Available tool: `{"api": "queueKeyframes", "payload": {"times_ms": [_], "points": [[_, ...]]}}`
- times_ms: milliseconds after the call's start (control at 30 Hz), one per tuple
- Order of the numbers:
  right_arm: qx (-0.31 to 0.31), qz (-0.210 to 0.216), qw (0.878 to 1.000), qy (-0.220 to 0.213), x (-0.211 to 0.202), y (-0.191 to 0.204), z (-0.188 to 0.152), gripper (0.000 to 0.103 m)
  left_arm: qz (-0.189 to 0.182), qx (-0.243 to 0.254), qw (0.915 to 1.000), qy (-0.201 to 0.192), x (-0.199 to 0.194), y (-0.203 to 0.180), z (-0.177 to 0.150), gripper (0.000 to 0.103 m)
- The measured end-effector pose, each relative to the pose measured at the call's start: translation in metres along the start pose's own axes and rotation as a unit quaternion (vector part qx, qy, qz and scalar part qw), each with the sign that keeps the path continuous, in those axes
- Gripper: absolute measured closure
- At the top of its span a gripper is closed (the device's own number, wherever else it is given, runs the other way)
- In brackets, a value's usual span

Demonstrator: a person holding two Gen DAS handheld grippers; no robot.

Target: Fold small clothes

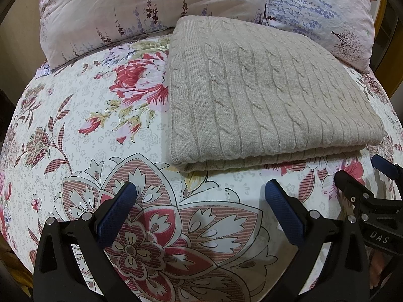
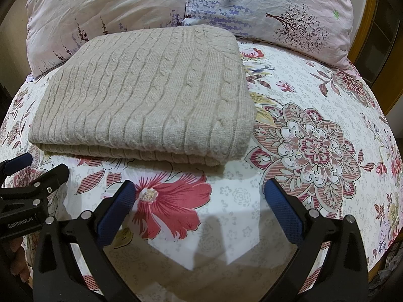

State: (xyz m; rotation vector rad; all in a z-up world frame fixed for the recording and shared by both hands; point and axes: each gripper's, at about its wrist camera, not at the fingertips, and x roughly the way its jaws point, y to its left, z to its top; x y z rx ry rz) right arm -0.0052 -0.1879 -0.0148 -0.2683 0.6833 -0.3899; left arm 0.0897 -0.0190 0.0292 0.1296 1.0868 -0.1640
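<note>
A beige cable-knit sweater (image 1: 264,95) lies folded into a thick rectangle on the floral bedsheet (image 1: 88,130). It also shows in the right wrist view (image 2: 146,100). My left gripper (image 1: 200,191) is open and empty, hovering over the sheet just short of the sweater's near folded edge. My right gripper (image 2: 200,191) is open and empty too, a little in front of the sweater's near right corner. The right gripper shows at the far right of the left wrist view (image 1: 360,176). The left gripper shows at the far left of the right wrist view (image 2: 37,168).
Two pale floral pillows (image 1: 151,7) (image 2: 277,12) lean against the head of the bed just behind the sweater. A wooden bed frame (image 2: 362,32) runs along the right side. The bed edge drops off at the left.
</note>
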Motion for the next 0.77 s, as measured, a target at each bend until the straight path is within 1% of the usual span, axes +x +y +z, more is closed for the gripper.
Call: {"api": "queueKeyframes", "payload": {"times_ms": [767], "points": [[0.0,0.0,1.0,0.0,0.0001,-0.0004,0.0,0.002,-0.001,0.003,1.0,0.002,0.0017,0.0007,0.0026,0.001]]}}
